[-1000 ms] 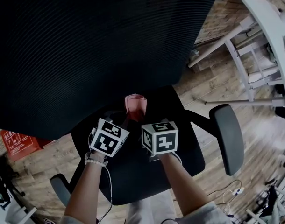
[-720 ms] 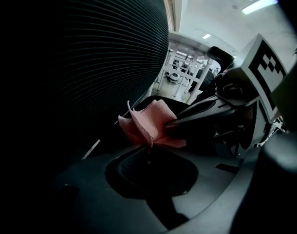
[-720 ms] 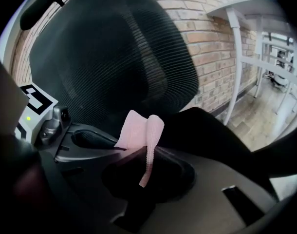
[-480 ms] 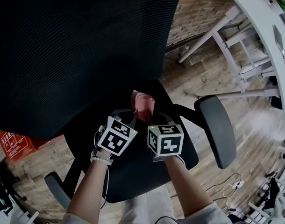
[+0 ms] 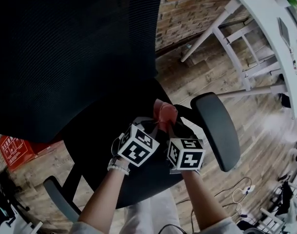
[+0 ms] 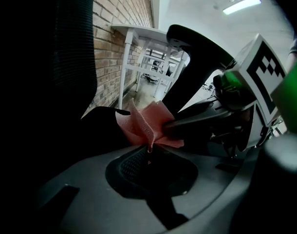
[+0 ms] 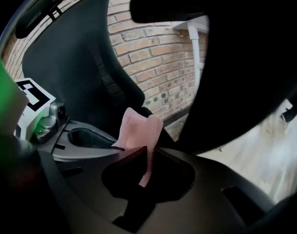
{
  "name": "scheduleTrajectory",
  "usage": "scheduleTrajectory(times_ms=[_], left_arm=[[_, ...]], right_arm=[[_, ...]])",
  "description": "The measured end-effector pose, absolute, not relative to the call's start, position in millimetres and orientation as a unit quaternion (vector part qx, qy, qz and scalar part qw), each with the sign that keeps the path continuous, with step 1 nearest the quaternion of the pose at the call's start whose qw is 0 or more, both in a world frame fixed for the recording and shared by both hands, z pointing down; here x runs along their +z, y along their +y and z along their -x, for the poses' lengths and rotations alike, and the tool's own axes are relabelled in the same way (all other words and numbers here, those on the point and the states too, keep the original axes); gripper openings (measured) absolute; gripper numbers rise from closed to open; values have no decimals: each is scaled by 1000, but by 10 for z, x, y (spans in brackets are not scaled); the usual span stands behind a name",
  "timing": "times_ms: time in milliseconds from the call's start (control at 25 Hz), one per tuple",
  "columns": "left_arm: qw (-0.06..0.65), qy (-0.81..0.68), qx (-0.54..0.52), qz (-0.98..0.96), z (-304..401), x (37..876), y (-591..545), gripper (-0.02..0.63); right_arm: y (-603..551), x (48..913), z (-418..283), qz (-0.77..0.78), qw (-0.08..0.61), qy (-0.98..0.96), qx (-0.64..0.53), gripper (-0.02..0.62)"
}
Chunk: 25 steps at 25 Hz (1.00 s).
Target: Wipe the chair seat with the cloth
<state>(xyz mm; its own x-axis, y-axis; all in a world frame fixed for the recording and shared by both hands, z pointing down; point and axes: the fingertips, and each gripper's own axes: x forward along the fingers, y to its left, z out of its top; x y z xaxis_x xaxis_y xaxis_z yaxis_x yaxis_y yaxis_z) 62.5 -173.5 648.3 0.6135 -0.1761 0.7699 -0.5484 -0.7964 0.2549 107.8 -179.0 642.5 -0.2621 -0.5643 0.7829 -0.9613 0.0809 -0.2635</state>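
A pink cloth [image 5: 164,112] is bunched up over the right side of the black chair seat [image 5: 104,130], close to the right armrest [image 5: 216,130]. Both grippers meet at it. My left gripper [image 5: 156,124] is shut on the cloth [image 6: 148,128], which stands up from its jaw tips. My right gripper [image 5: 171,126] is shut on the same cloth [image 7: 139,133], and a thin strip hangs down between its jaws. Each gripper view shows the other gripper's marker cube beside the cloth. The seat under the cloth is hidden by the grippers.
The tall black mesh backrest [image 5: 70,52] fills the upper left. A white desk [image 5: 265,28] on slanted legs stands to the right before a brick wall [image 5: 187,9]. A red box [image 5: 17,150] sits on the wooden floor at left, and cables [image 5: 241,194] lie at lower right.
Both grippers, still holding the cloth together, have moved right across the seat toward the right armrest. The head view has swung with them.
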Motion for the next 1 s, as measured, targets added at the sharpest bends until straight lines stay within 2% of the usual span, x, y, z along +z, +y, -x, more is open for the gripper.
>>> scheduleTrajectory(times_ms=[440, 1000], left_arm=[[245, -186, 379, -873, -858, 6429, -1539, 37], [263, -231, 391, -851, -64, 6517, -1534, 37]], right_arm=[[-1566, 6366, -1293, -562, 268, -680, 387, 52], [-1605, 6464, -500, -501, 301, -717, 380, 52]])
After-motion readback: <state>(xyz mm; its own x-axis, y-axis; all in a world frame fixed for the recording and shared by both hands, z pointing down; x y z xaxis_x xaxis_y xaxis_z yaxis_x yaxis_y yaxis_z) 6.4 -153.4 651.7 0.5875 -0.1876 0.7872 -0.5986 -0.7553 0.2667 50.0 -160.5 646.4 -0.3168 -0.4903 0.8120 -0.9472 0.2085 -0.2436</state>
